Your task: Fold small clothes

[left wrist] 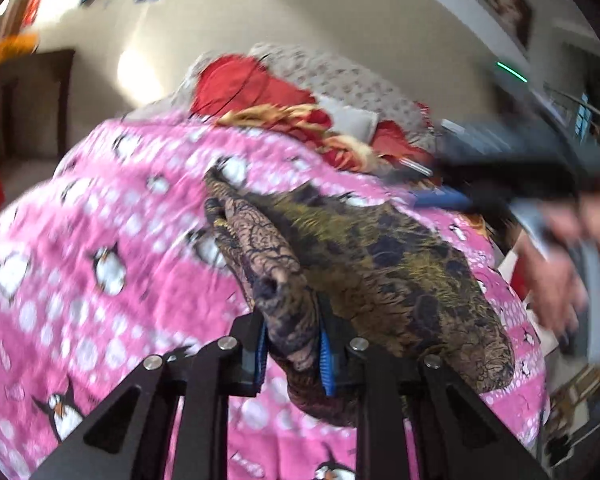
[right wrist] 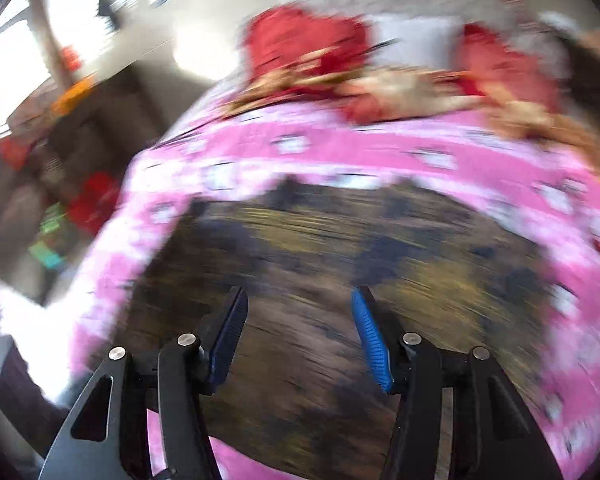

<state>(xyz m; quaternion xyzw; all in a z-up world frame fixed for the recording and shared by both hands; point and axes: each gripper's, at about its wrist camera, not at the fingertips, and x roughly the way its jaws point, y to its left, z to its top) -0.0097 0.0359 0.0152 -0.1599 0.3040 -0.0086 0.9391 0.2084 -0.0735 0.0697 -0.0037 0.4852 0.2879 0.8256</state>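
Note:
A small brown, olive and dark-blue patterned garment (left wrist: 380,268) lies on a pink penguin-print blanket (left wrist: 100,240). My left gripper (left wrist: 292,354) is shut on a bunched fold of the garment and lifts it off the blanket. My right gripper (right wrist: 298,336) is open and empty, hovering just above the garment (right wrist: 320,248); this view is heavily blurred. In the left wrist view the right gripper (left wrist: 512,168) shows as a dark blurred shape at the right, held by a hand (left wrist: 560,276).
A heap of red, gold and grey-patterned clothes (left wrist: 300,100) lies at the far side of the blanket, also in the right wrist view (right wrist: 340,64). Dark wooden furniture (left wrist: 24,104) stands on the left. The blanket's edge drops off at the right.

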